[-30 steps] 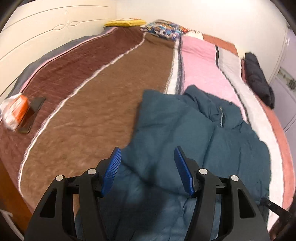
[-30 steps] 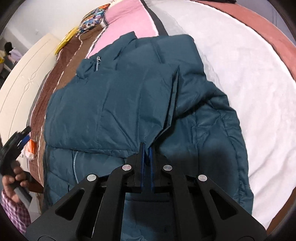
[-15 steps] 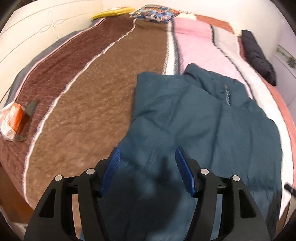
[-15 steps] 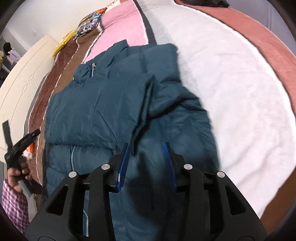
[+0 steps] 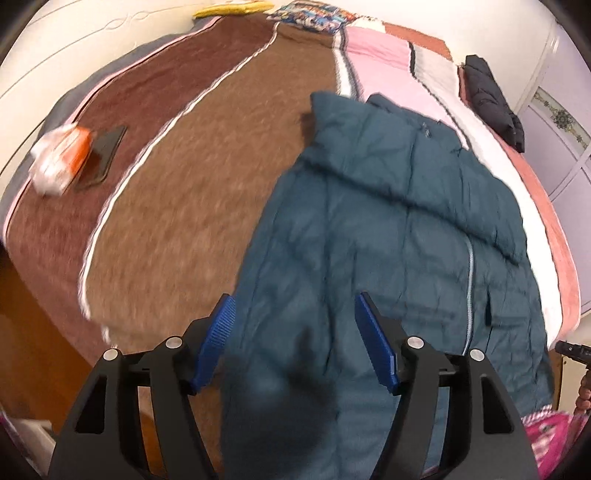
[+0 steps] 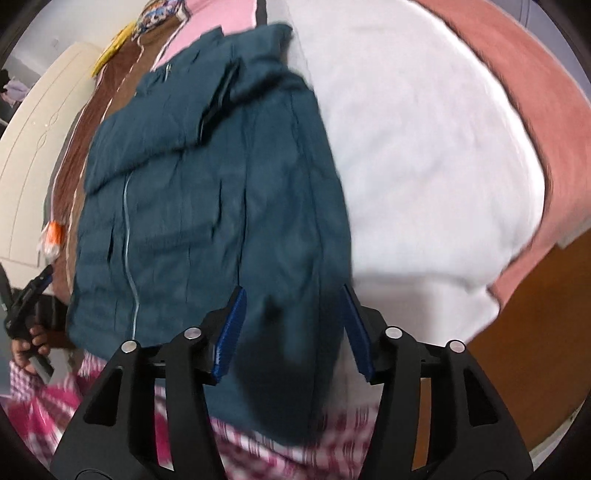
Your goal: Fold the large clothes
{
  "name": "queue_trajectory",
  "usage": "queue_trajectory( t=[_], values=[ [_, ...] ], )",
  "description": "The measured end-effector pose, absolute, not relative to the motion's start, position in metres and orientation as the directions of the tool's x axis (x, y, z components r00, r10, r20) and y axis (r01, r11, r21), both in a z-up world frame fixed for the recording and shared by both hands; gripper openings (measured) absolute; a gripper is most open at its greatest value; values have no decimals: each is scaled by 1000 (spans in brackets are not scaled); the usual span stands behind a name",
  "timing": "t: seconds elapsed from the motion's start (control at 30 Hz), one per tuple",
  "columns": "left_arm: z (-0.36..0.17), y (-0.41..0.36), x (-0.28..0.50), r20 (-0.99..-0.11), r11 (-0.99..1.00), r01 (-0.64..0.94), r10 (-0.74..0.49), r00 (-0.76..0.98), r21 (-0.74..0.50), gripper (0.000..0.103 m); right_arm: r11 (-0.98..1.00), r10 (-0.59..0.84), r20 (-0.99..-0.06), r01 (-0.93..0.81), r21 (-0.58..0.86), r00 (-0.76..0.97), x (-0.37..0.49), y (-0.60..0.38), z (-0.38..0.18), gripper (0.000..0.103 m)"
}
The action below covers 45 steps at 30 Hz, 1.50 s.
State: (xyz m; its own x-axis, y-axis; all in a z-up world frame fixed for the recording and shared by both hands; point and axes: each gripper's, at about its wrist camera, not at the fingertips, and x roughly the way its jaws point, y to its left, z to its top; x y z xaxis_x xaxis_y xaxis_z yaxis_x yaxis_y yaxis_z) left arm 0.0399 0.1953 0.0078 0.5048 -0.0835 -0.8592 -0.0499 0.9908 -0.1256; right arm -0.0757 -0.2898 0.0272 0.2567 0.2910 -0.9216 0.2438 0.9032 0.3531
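Both the left gripper [image 5: 293, 338] and right gripper [image 6: 293, 330] hang released over the jacket's [image 5: 388, 240] six-o'clock hem on the bed [image 5: 207, 177].

Home bedroom, wide bed [image 5: 207, 192] under a striped blanket [image 5: 373, 48], pillows [image 5: 314, 16] at its head, cream headboard [image 5: 74, 48], panelled wardrobe door [image 5: 561, 133]
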Motion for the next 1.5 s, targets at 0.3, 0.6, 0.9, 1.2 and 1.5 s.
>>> queue_trajectory(
  t=[0.3,0.6,0.9,1.2,1.5],
  values=[
    [4,222,-3,-856,970,-96,-150,496,-225,71,841,424,-884,278,465,196,-117,-283,9,55],
    [-14,247,-32,-859,924,-176,-229,459,-340,75,832,467,-865,241,500,181,-115,-275,-3,53],
    [-50,240,-35,-844,856,-213,-368,390,-472,75,836,463,-867,236,496,182,-118,-273,-4,50],
    [-60,255,-42,-776,761,-242,-486,403,-602,13,825,490,-844,198,530,217,-120,-274,6,12],
    [24,226,-25,-683,811,-40,-463,565,-583,8,782,531,-748,111,614,399,-101,-279,63,9]
  ],
)
